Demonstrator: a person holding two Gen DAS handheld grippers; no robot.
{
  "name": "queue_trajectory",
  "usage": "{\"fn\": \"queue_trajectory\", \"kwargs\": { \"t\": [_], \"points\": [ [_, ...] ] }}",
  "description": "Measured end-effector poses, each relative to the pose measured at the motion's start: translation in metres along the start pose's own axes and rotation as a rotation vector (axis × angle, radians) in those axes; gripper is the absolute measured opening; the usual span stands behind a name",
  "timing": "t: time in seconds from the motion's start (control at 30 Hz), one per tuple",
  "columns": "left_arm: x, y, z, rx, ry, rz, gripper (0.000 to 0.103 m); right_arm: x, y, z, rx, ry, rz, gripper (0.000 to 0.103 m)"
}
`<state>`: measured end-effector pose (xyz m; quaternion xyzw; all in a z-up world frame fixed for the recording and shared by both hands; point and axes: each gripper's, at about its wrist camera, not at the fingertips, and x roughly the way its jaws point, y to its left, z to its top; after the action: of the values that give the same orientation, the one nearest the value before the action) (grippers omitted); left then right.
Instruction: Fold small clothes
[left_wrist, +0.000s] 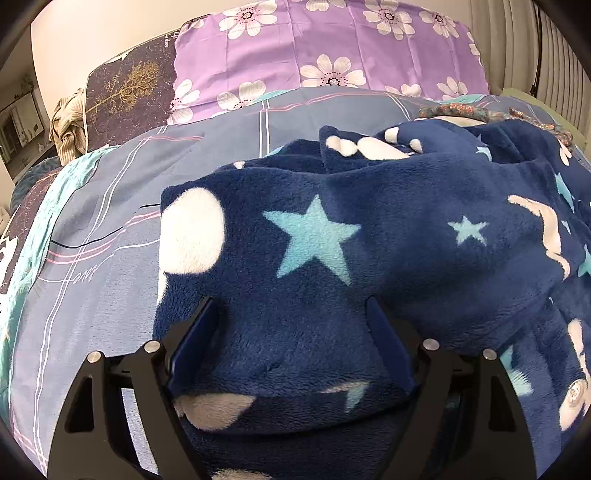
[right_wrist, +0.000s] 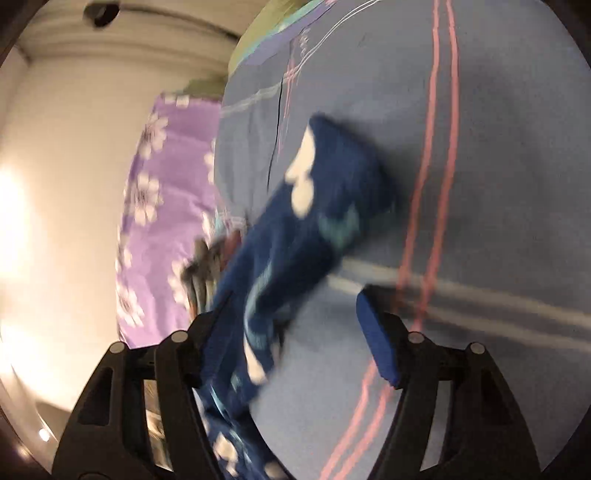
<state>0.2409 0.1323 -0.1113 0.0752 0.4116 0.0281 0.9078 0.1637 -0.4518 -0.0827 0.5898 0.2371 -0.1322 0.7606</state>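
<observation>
A navy fleece garment (left_wrist: 369, 229) with light blue stars and white shapes lies bunched on the blue striped bedsheet (left_wrist: 110, 229). My left gripper (left_wrist: 291, 314) is open, its jaws spread wide with a fold of the fleece lying between them. In the blurred right wrist view, a long strip of the same fleece (right_wrist: 314, 206) runs from the bed down past the left finger. My right gripper (right_wrist: 295, 306) is open, with the fleece against its left finger (right_wrist: 218, 321) and the right finger (right_wrist: 376, 339) bare over the sheet (right_wrist: 498, 184).
A purple flowered pillow (left_wrist: 325, 48) and a dark pillow with a gold tree (left_wrist: 129, 92) lie at the bed's head. A striped beige cloth (left_wrist: 68, 125) sits at the left. A floral fabric item (left_wrist: 480, 110) lies behind the fleece. A wall (right_wrist: 66, 147) is beside the bed.
</observation>
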Motion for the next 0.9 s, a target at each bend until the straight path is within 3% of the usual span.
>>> {"fn": "queue_trajectory", "kwargs": {
  "t": [0.07,0.1,0.13,0.17,0.2,0.23,0.3,0.4,0.53,0.6,0.67,0.73,0.83,0.9],
  "points": [
    [0.0,0.0,0.0,-0.002,0.0,-0.001,0.084,0.009,0.0,0.017,-0.002,-0.033,-0.007,0.069],
    [0.0,0.001,0.0,-0.004,0.0,-0.003,0.084,0.012,-0.002,0.022,0.004,-0.047,-0.016,0.061],
    [0.0,0.001,0.0,-0.006,0.0,-0.005,0.084,0.013,-0.002,0.026,0.024,-0.067,-0.037,0.041],
    [0.0,0.002,0.0,-0.009,0.0,-0.008,0.084,0.014,-0.002,0.029,0.04,-0.076,-0.046,0.031],
    [0.001,0.002,0.0,-0.011,0.001,-0.011,0.084,0.013,-0.001,0.034,0.04,-0.073,-0.034,0.013],
    [0.001,0.003,0.0,-0.015,0.001,-0.015,0.084,0.013,0.008,0.034,0.017,-0.071,-0.008,0.01],
    [0.002,0.005,0.0,-0.023,0.002,-0.026,0.084,0.005,0.037,0.022,-0.084,-0.094,0.047,0.01],
    [0.002,0.006,0.0,-0.033,0.003,-0.038,0.084,0.002,0.113,-0.027,-0.358,-0.034,0.19,0.01],
    [0.002,0.006,0.0,-0.036,-0.001,-0.04,0.084,0.015,0.202,-0.137,-0.687,0.163,0.371,0.01],
    [0.001,0.006,0.0,-0.041,-0.004,-0.045,0.084,0.03,0.221,-0.19,-0.787,0.277,0.422,0.01],
    [0.0,0.008,-0.001,-0.047,-0.006,-0.054,0.084,0.053,0.228,-0.249,-0.899,0.379,0.413,0.01],
    [0.0,0.01,-0.002,-0.056,-0.009,-0.066,0.085,0.074,0.219,-0.285,-0.958,0.462,0.379,0.01],
    [-0.001,0.012,-0.002,-0.069,-0.011,-0.084,0.085,0.103,0.194,-0.316,-0.969,0.594,0.3,0.01],
    [-0.002,0.013,-0.002,-0.078,-0.013,-0.096,0.085,0.112,0.181,-0.32,-0.982,0.623,0.267,0.01]
  ]
}}
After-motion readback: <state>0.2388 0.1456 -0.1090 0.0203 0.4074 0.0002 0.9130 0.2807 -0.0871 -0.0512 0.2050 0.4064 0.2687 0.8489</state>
